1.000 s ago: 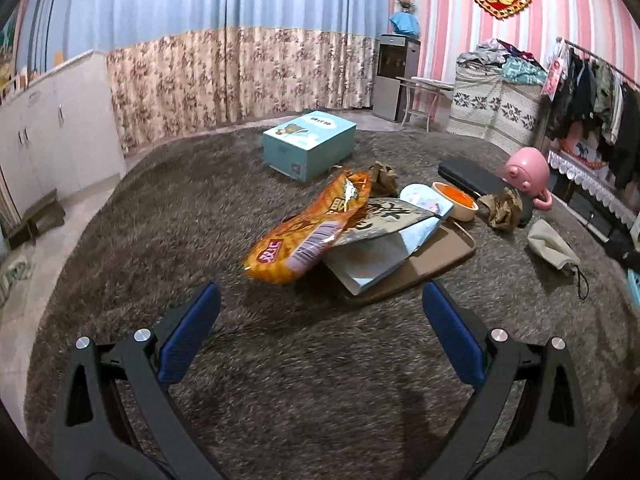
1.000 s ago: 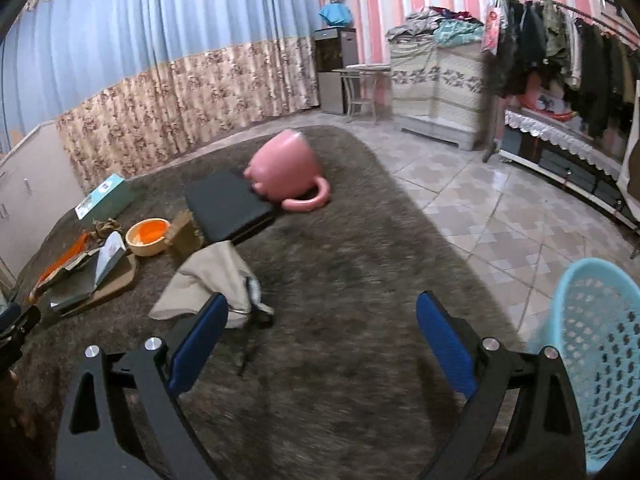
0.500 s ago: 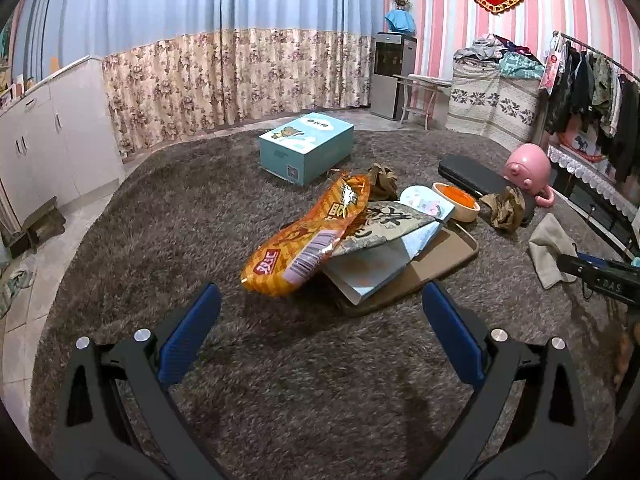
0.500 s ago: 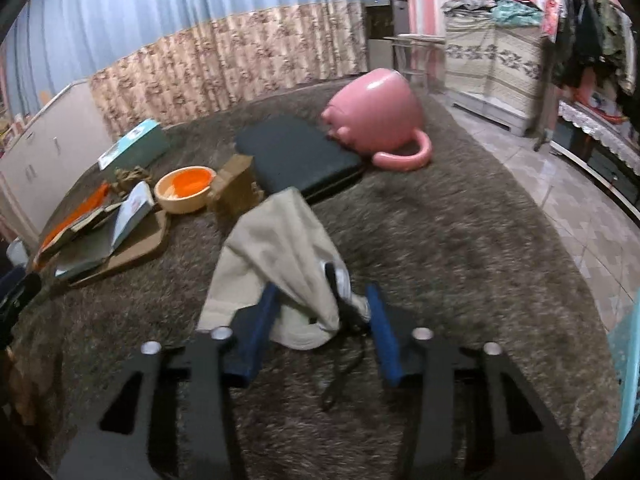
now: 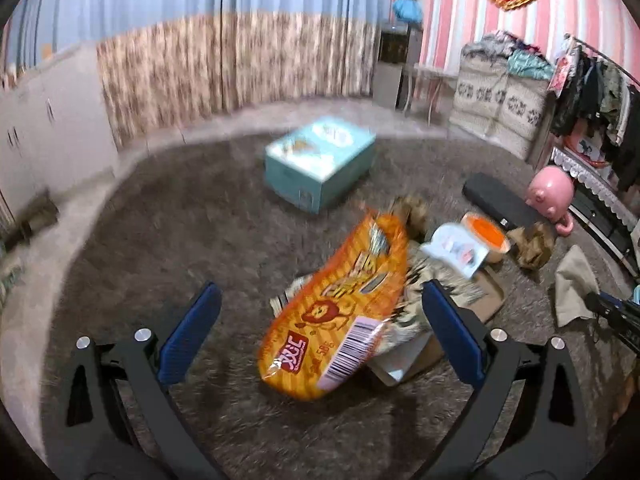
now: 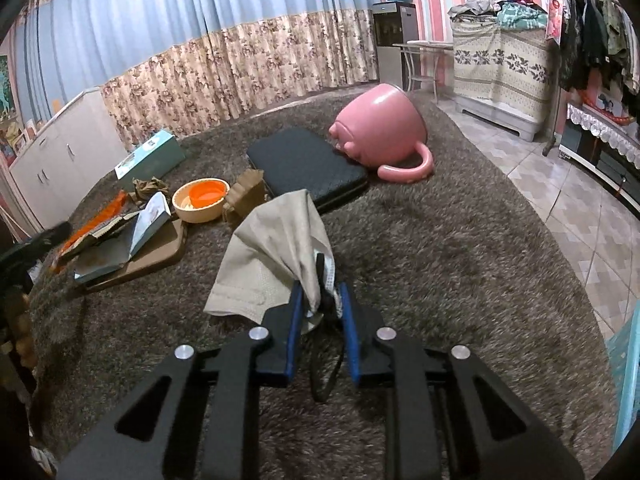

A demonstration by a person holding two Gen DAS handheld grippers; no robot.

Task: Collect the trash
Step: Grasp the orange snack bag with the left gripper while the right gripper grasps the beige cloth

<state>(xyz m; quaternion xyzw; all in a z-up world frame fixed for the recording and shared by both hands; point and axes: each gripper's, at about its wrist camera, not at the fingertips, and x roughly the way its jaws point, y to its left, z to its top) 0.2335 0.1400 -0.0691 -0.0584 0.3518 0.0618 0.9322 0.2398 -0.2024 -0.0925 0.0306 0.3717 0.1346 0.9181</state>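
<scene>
My right gripper (image 6: 319, 300) is shut on a beige face mask (image 6: 276, 248) and its black strap, with one end of the mask lifted off the brown carpet. The mask also shows in the left wrist view (image 5: 574, 284). My left gripper (image 5: 318, 316) is open, its blue pads on either side of an orange snack bag (image 5: 344, 312) that lies on papers and a brown tray (image 5: 486, 300). Crumpled brown paper (image 5: 534, 244) lies behind the tray. A light blue basket (image 6: 626, 360) stands at the far right edge of the right wrist view.
A teal box (image 5: 320, 164), a black case (image 6: 308, 166), a pink mug-shaped tub (image 6: 384, 128) and an orange-lidded bowl (image 6: 202, 200) sit on the carpet. Tiled floor (image 6: 580, 200) lies to the right. White cabinets (image 5: 48, 120) stand on the left.
My right gripper closed fully on the mask and raised it. My left gripper moved forward and down towards the snack bag, which now lies between its open fingers.
</scene>
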